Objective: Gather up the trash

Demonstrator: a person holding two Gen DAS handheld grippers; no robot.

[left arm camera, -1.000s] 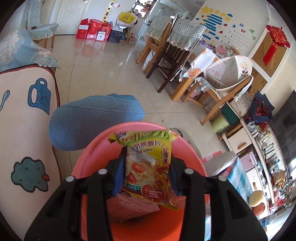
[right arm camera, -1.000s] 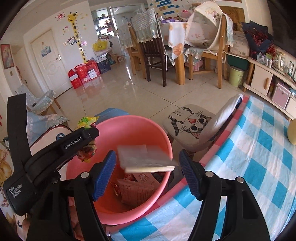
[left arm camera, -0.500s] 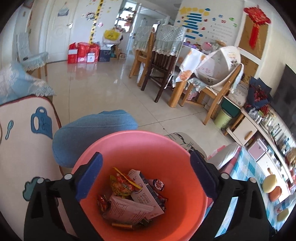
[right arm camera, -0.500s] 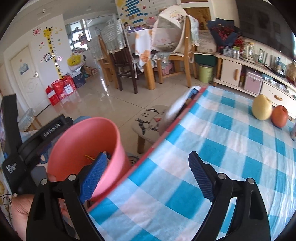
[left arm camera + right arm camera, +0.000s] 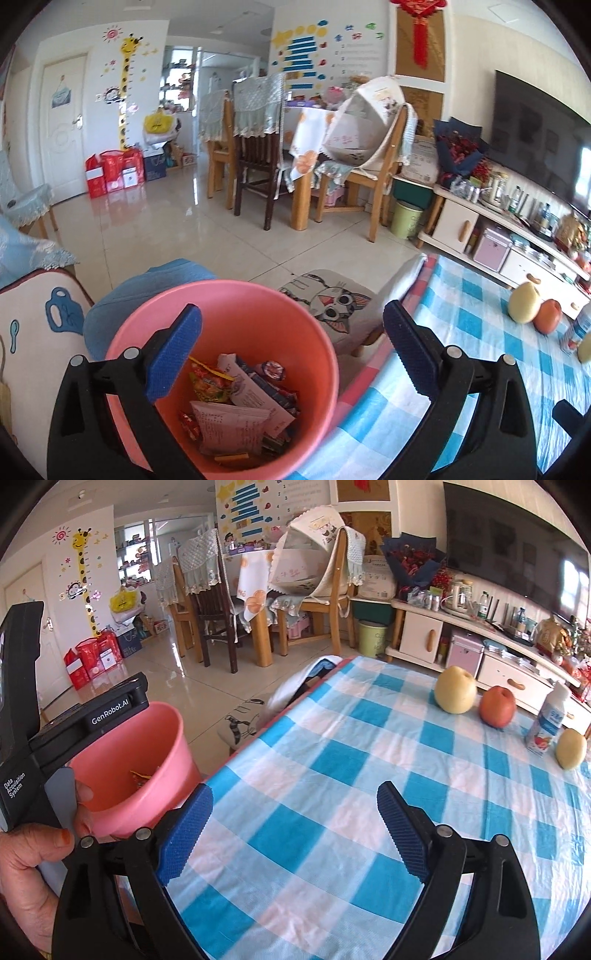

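- Trash (image 5: 236, 410) lies in the bottom of our pink bucket (image 5: 258, 295): snack wrappers, printed paper sheets and a yellow-orange packet, all loose in a heap.
- We see the bucket standing on the floor, just beside the edge of the worktop (image 5: 369, 775), which wears a blue-and-white checked cloth.
- Our left tool (image 5: 291, 347) hangs over the bucket's mouth with its blue pads spread wide; they have just been opening, and nothing sits between them.
- Our right tool (image 5: 295, 827) is over the checked cloth, its pads apart as well after opening, with only bare cloth between them.
- In the right wrist view we see a hand (image 5: 33, 867) gripping the black handle of the left tool, next to the bucket.
- At the far side of the worktop we see a yellow pear (image 5: 455, 689) and a red apple (image 5: 497, 706) close together, then a small white bottle (image 5: 548, 725) touching or nearly touching another yellow fruit (image 5: 571, 748).
- Beyond the bucket we see a stool with a cat cushion (image 5: 328, 306), partly under the worktop's edge.
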